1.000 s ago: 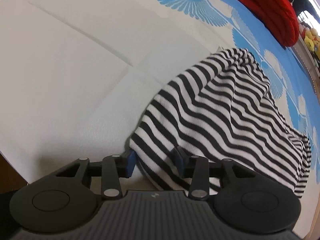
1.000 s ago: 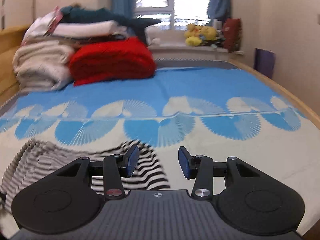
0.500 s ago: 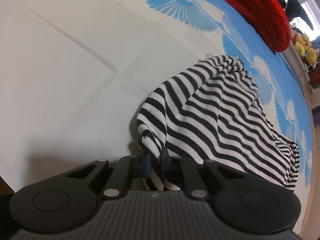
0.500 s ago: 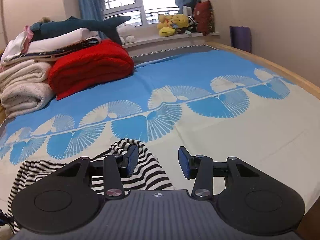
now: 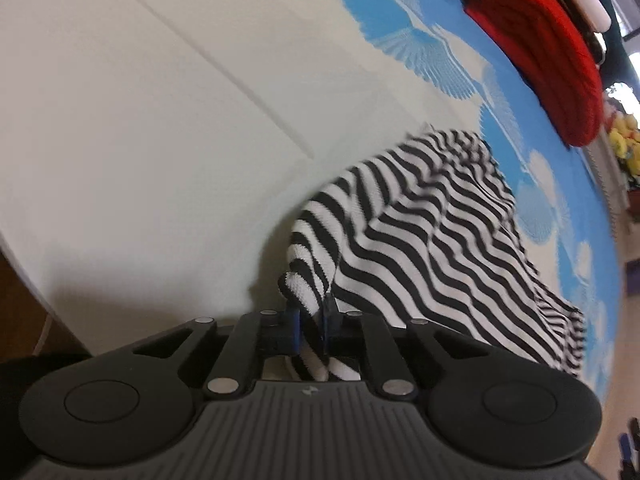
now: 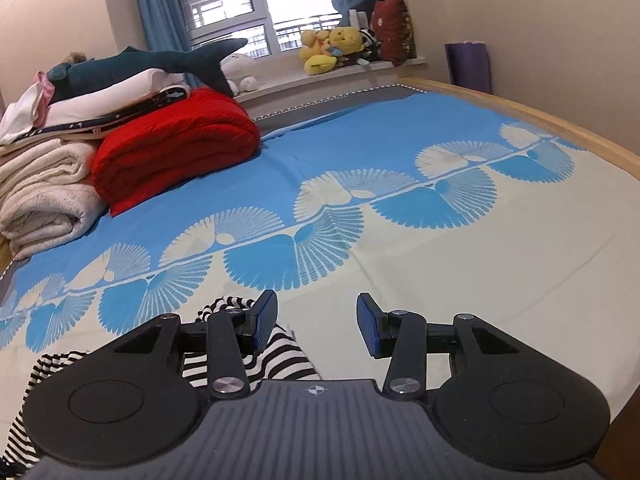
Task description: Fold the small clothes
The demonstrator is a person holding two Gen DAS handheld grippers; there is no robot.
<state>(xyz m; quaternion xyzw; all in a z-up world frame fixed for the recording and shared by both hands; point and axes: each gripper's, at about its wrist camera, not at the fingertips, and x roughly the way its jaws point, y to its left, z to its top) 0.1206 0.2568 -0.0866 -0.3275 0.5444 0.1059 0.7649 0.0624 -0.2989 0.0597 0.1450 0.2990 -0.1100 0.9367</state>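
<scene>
Striped knit top lies rumpled on the bedsheet. My left gripper pinches its near corner, jaws easing open slightly; my right gripper hangs spread and empty. Next, I judge, lift and spread it flat.

Light: daylight from window, overexposed panes | Level: bright, even | Shadows: soft, under striped cloth on bed | Blur: motion smear on the stripes, left wrist view | Distortion: strong fisheye bending, dark corners.
</scene>
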